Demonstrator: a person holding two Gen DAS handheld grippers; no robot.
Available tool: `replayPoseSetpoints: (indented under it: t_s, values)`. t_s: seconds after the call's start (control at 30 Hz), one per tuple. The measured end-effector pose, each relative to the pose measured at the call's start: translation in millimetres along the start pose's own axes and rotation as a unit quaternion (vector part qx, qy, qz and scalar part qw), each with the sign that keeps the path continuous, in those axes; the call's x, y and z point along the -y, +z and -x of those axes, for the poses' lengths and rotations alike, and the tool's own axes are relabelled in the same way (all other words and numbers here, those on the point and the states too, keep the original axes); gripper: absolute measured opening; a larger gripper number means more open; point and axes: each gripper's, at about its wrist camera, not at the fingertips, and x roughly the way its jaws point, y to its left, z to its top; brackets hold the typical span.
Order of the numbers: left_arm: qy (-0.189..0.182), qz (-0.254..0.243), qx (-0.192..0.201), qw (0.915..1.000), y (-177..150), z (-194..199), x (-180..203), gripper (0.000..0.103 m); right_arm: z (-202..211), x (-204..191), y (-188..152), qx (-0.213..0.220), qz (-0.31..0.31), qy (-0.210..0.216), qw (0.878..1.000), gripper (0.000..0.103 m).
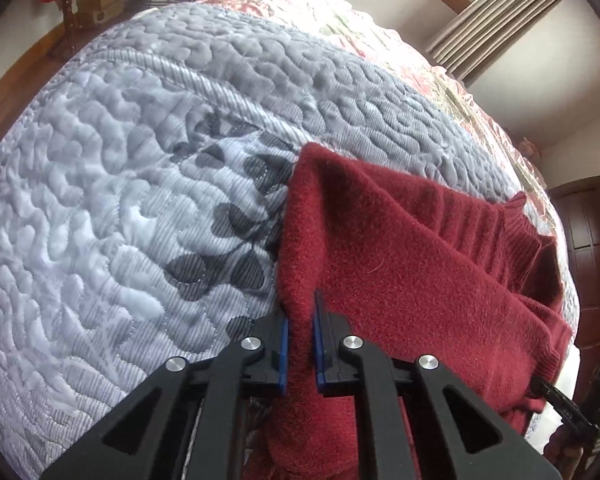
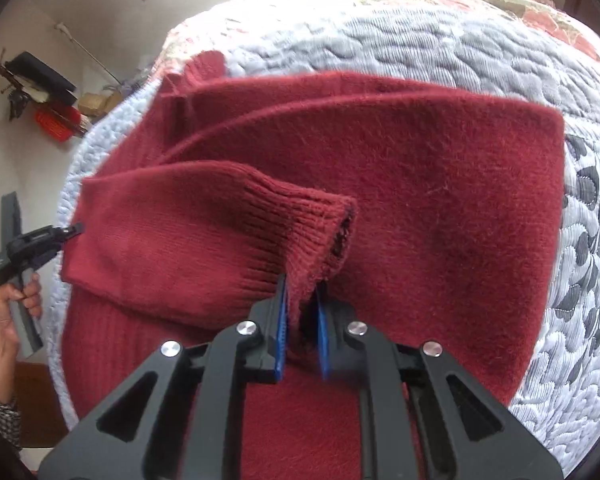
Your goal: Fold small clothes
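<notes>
On the left, the quilt (image 1: 120, 184), grey and white with a dark leaf print, is seen bare and puckered across the bed. To its right lies the red sweater (image 1: 400, 272), spread on the quilt with one edge lifted. That lifted edge is pinched by the left gripper (image 1: 301, 344): a ridge of fuzzy knit is held between the blue pads (image 1: 284, 350), which are closed onto the fabric with only its thickness between them. At the far right of that view the tip of the other tool is glimpsed at the sweater's border.

In the right wrist view, a hand (image 2: 18, 304) is seen at the far left holding the handle of the left tool, whose tip meets the sweater's edge. Further right, a sleeve (image 2: 204, 232) has been laid across the body of the sweater, and its ribbed cuff (image 2: 316, 228) is pinched by the right gripper (image 2: 303, 320), the fingers closed on the cuff's lower edge. Beyond, the sweater's flat side is bordered by the quilt.

The step in hand is judged to be the folding-in of a sleeve and a side panel. For the next move, both held parts would need to be carried inward together, laid flat over the body without dragging it, and only then released.
</notes>
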Motion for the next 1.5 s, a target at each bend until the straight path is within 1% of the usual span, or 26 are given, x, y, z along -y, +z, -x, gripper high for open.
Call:
replayPoseSetpoints:
  t_s: [0.07,0.13,0.2,0.23,0.3,0.33,0.37,0.4,0.47,0.5,0.53,0.63,0.7,0.77,0.83,0.9,0.97,1.03,1.07,1.1,1.13,1.17,1.2,1.33,1.4,1.5]
  values:
    - [0.022,-0.029,0.007,0.9993,-5,-3,10,0.01,-6,3,-1,-0.003,-0.012,0.004,1.0,0.013]
    - [0.032,-0.04,0.012,0.9986,-7,-2,17,0.011,-4,2,0,-0.001,-0.017,0.011,1.0,0.015]
    - [0.039,-0.041,0.01,0.9983,-7,2,21,0.019,2,2,-1,0.001,-0.018,0.014,1.0,0.027]
    - [0.042,-0.041,0.012,0.9982,-7,6,22,0.022,8,2,-3,0.005,-0.017,0.01,1.0,0.029]
    - [0.042,-0.045,0.019,0.9979,-12,22,21,0.028,21,4,-12,0.016,-0.013,-0.003,1.0,0.038]
    - [0.04,-0.049,0.024,0.9977,-17,30,21,0.032,28,6,-19,0.019,-0.013,-0.009,1.0,0.039]
    - [0.044,-0.056,0.029,0.997,-24,39,20,0.04,35,8,-25,0.022,-0.014,-0.017,1.0,0.039]
    - [0.049,-0.07,0.033,0.9958,-36,47,19,0.045,39,9,-34,0.024,-0.014,-0.021,0.999,0.039]
    - [0.066,-0.099,0.037,0.9922,-54,56,22,0.045,47,17,-49,0.03,-0.02,-0.025,0.999,0.037]
    - [0.073,-0.11,0.044,0.9902,-60,59,25,0.044,51,18,-52,0.039,-0.021,-0.025,0.999,0.033]
    - [0.074,-0.121,0.051,0.9886,-65,61,29,0.044,54,16,-51,0.049,-0.019,-0.019,0.998,0.033]
    - [0.054,-0.124,0.053,0.9894,-66,58,49,0.044,50,10,-40,0.055,-0.02,0.029,0.998,0.033]
    - [0.036,-0.125,0.048,0.9904,-66,50,65,0.044,38,2,-28,0.046,-0.025,0.054,0.997,0.033]
    - [0.031,-0.134,0.034,0.9899,-70,38,75,0.045,22,1,-21,0.029,-0.032,0.041,0.998,0.033]
    - [0.048,-0.133,0.007,0.9899,-73,17,76,0.045,6,6,-18,0.013,-0.043,0.015,0.999,0.028]
    - [0.059,-0.138,-0.003,0.9887,-75,2,72,0.044,-3,15,-19,0.006,-0.062,0.009,0.998,0.013]
    - [0.057,-0.141,-0.002,0.9883,-76,2,73,0.044,-2,24,-21,0.004,-0.086,0.031,0.996,0.013]
    - [0.054,-0.136,0.002,0.9892,-77,14,74,0.043,10,30,-27,0.006,-0.103,0.038,0.994,0.028]
    - [0.049,-0.133,0.005,0.9898,-78,23,74,0.044,19,30,-32,0.016,-0.1,0.034,0.994,0.038]
    - [0.041,-0.132,0.01,0.9904,-81,35,73,0.047,30,29,-40,0.024,-0.094,0.028,0.995,0.041]
    - [0.035,-0.133,0.014,0.9904,-85,46,70,0.052,40,29,-49,0.026,-0.086,0.024,0.996,0.041]
    - [0.035,-0.135,0.019,0.99,-91,57,67,0.06,49,29,-58,0.027,-0.079,0.02,0.996,0.041]
    - [0.036,-0.139,0.025,0.9893,-100,70,61,0.064,57,28,-70,0.027,-0.074,0.016,0.997,0.042]
    - [0.059,-0.143,0.011,0.9879,-145,105,24,0.065,84,34,-137,0.008,-0.056,-0.001,0.998,0.044]
    - [0.069,-0.133,-0.009,0.9887,-173,115,1,0.065,92,35,-176,-0.006,-0.06,-0.011,0.998,0.048]
    - [0.085,-0.121,-0.043,0.988,-216,124,-28,0.065,96,36,-226,-0.032,-0.075,-0.012,0.997,0.049]
